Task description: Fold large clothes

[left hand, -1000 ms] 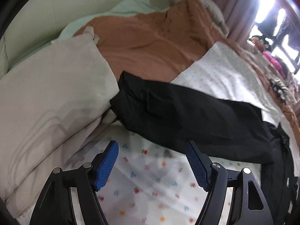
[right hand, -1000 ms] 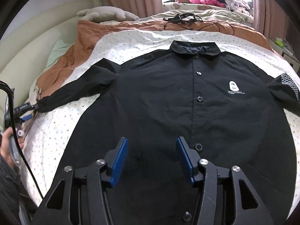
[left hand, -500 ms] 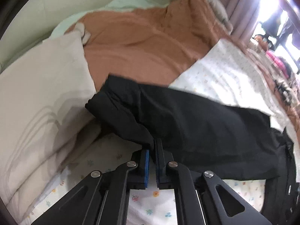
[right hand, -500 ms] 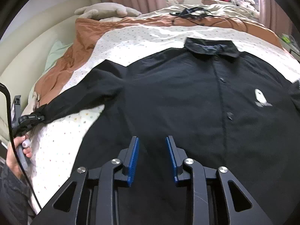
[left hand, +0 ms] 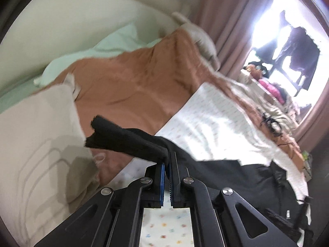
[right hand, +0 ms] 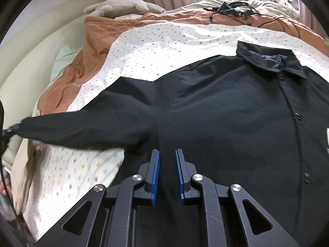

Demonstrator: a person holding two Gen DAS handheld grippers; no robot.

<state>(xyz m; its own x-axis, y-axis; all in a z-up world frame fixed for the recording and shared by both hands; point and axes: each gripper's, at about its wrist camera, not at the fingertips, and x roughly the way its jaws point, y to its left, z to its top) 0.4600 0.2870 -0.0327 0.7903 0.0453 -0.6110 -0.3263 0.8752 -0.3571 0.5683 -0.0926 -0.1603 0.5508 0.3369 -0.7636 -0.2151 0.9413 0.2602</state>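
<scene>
Left hand-held gripper clamps the sleeve cuff, raised for folding inward; right hand-held gripper, jaws slightly apart, grips nothing above the shirt near the bed's left edge

shirt cut off right, sleeve cuff blurred

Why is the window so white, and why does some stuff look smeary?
Left wrist view: the bright window is overexposed by daylight, and the orange-brown blanket is streaked with motion blur. Right wrist view: the black button-up shirt looks sharp at the collar, but its sleeve end is smeared.
</scene>
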